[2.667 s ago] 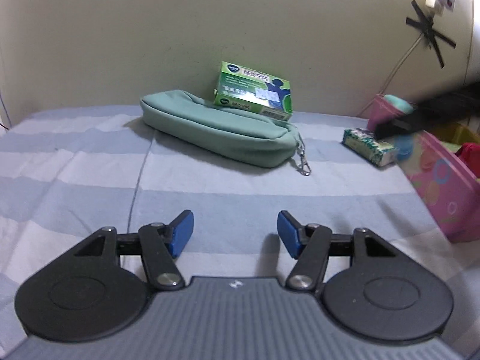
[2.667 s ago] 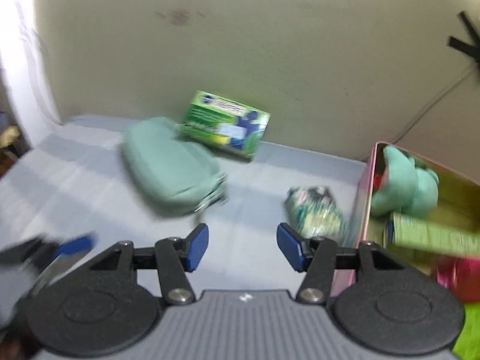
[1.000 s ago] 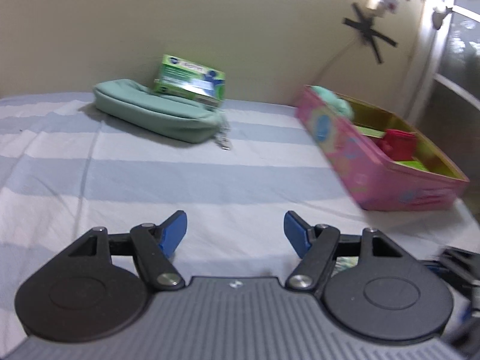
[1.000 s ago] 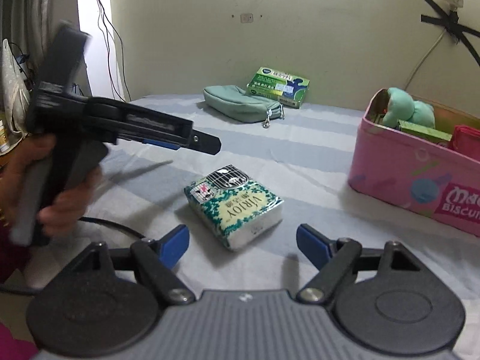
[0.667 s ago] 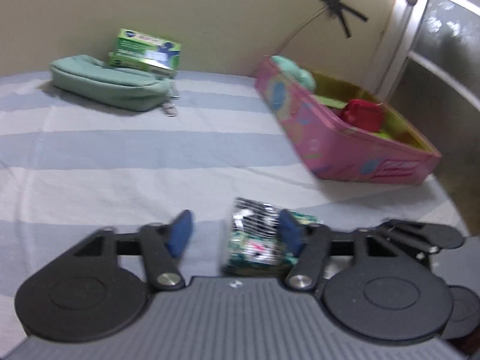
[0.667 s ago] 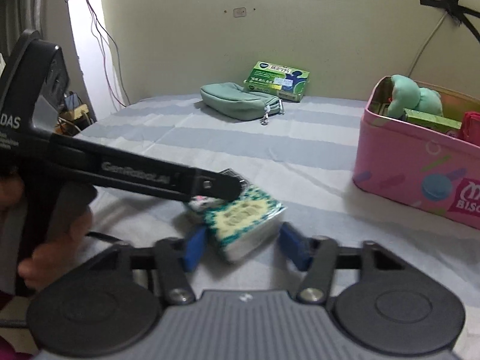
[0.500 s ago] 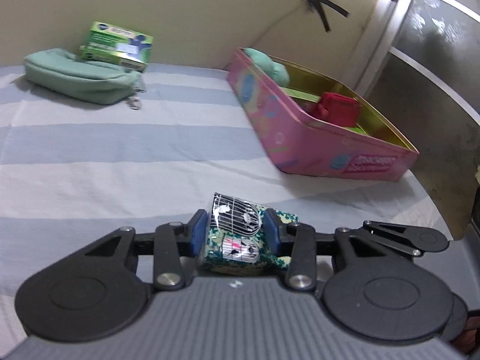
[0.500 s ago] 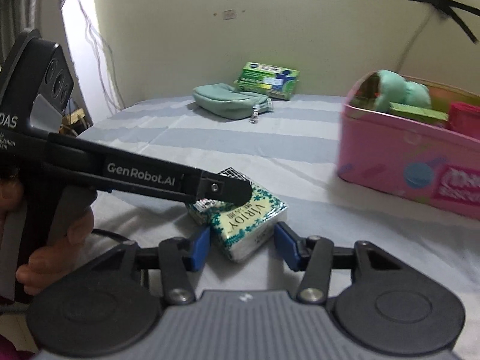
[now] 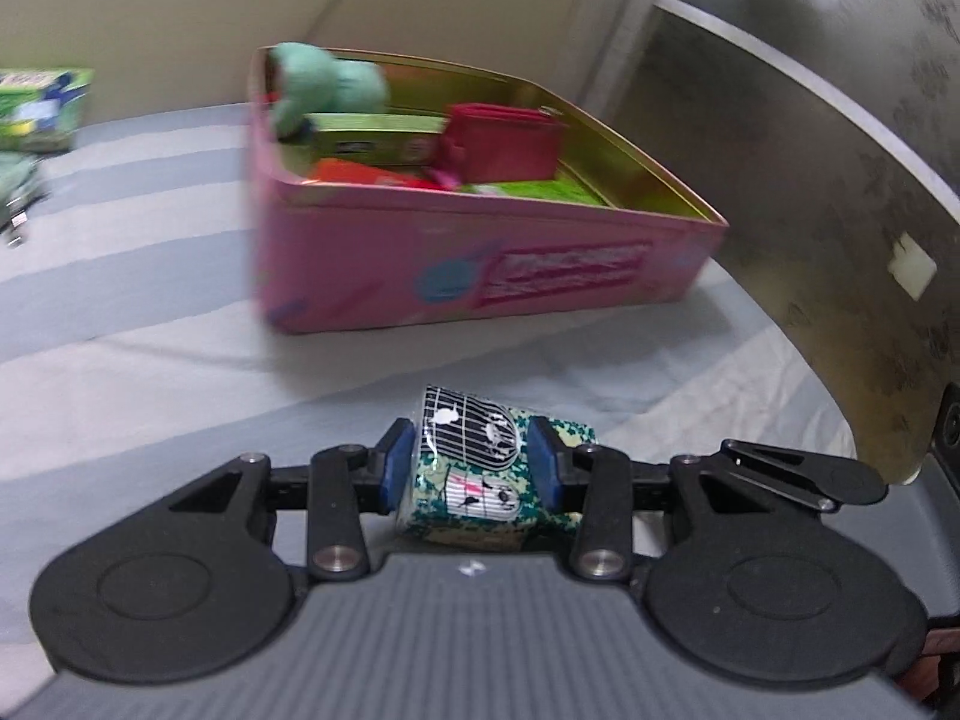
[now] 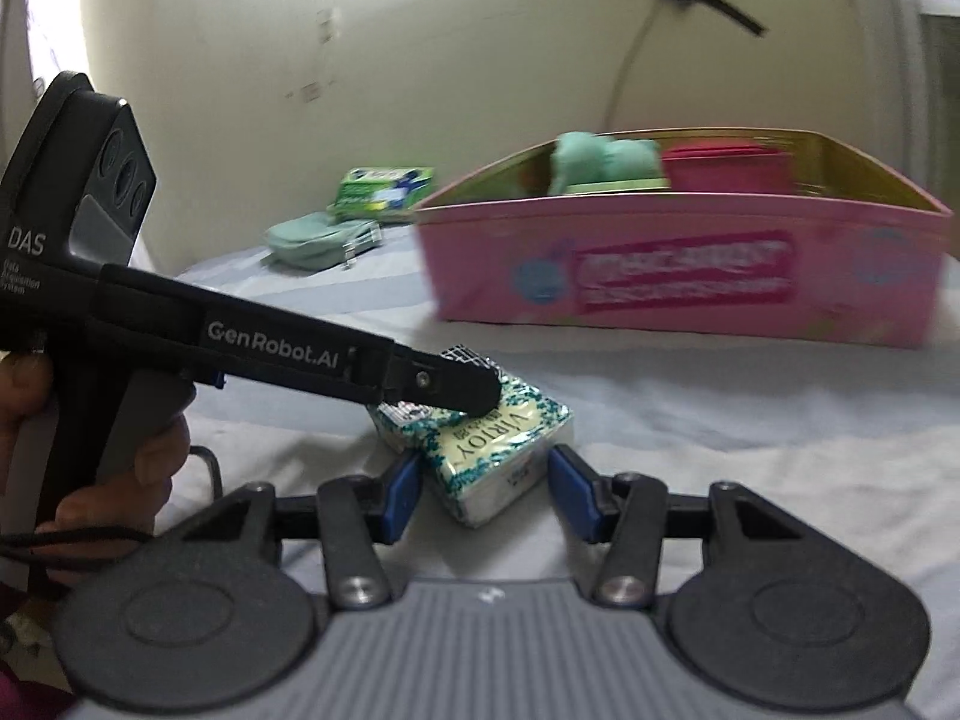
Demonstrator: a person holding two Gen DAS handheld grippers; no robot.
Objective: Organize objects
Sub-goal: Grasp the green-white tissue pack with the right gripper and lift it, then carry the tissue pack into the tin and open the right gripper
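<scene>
Both grippers meet on 1 tissue pack (image 9: 474, 468) lying on my striped bedsheet (image 9: 150, 372). My left gripper (image 9: 471, 465) has just been closing and now pinches the pack at one end, blue pads pressed flat on both sides. My right gripper (image 10: 483, 489) has just been closing too; its left pad touches the pack's other end (image 10: 480, 456), while a small gap shows at the right pad, so I judge it a steadying bracket, not a firm grip. I take the 2-sided hold to keep the soft pack from twisting on its way to the pink tin (image 9: 468, 252), which stands open just beyond and already holds a green plush (image 9: 327, 87) and a red pouch (image 9: 504, 141). The pack is plastic-wrapped, teal-patterned with a birdcage print, squashy, corners rounded. A green pouch (image 10: 318, 237) and green box (image 10: 384, 186) wait by the wall.
</scene>
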